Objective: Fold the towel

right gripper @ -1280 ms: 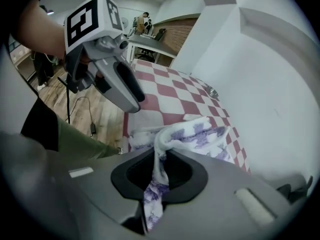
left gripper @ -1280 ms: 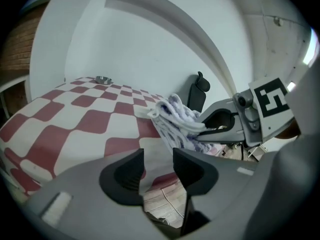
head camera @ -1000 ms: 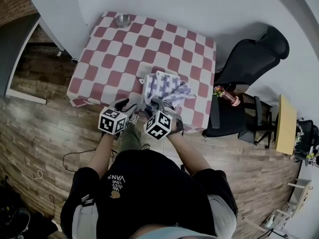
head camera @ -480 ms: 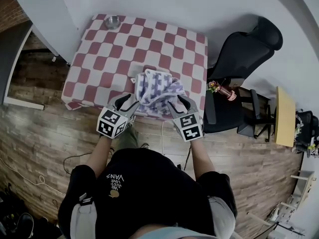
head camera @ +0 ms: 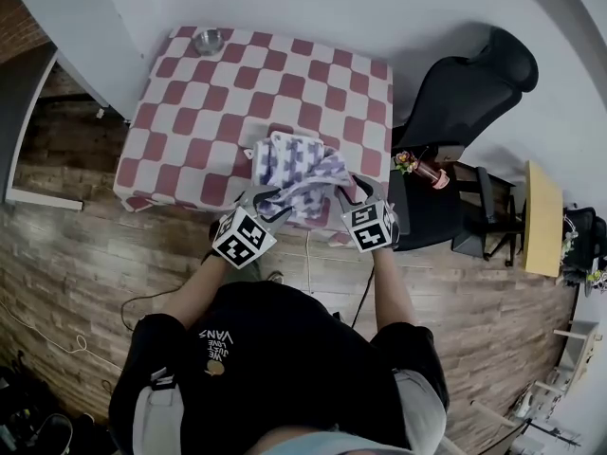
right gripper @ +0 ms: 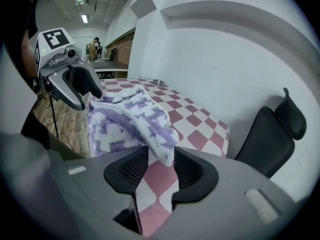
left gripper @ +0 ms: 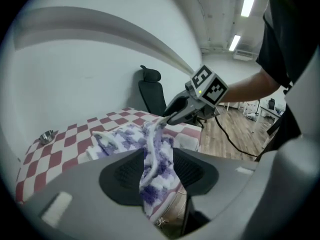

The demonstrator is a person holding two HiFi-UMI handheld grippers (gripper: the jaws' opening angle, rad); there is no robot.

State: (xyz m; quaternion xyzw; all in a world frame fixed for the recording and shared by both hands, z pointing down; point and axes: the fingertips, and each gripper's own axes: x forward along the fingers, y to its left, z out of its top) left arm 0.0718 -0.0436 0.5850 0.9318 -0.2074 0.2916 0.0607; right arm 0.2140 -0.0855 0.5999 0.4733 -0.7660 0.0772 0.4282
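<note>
Left gripper (head camera: pixel 269 205) clamps towel (head camera: pixel 289 162); right gripper (head camera: pixel 352 194), jaws just closing on a corner, seemingly shallow: keep cloth between jaws taut.

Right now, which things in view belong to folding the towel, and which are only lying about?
Belong to the job:
towel, purple-checked
left gripper, clamped on it
right gripper, jaws just closed further on its corner
checked table beneath

Just lying about:
metal bowl at the table's far corner
black office chair
</note>
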